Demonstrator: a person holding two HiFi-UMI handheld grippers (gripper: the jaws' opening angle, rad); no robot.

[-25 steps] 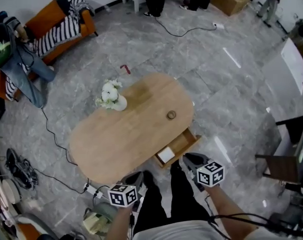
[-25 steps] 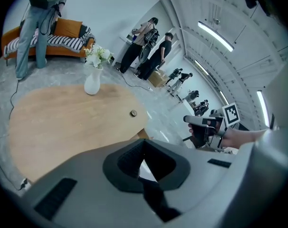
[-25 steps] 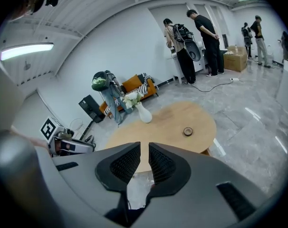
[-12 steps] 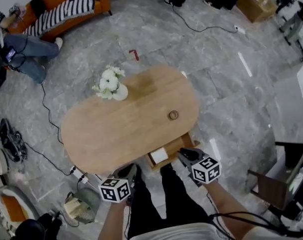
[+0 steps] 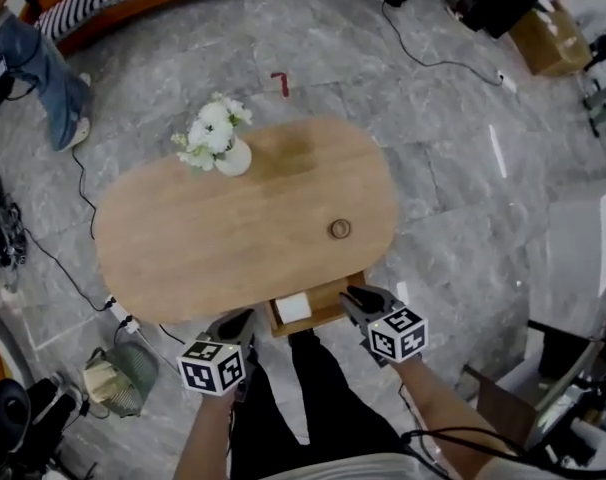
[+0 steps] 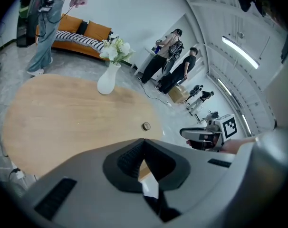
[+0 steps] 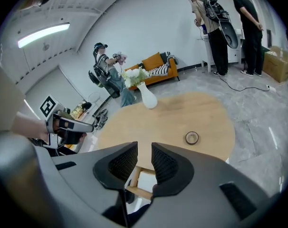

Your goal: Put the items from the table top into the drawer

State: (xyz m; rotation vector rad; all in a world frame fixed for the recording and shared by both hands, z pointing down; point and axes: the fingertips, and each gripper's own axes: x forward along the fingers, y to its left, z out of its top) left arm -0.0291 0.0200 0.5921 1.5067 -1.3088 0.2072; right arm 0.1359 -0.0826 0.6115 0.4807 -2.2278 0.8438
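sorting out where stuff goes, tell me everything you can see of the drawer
The drawer is a shallow open-topped box of light wood, matching the table. It is pulled out from under the tabletop's near edge, toward the person, and sits level. A white flat object lies in its left part; the rest of the floor looks bare. No handle can be made out.

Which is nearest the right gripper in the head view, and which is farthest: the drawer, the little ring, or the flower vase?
1. Open drawer, just beside the right gripper.
2. Little ring, on the table, toward its right side.
3. Flower vase, at the far left of the tabletop.
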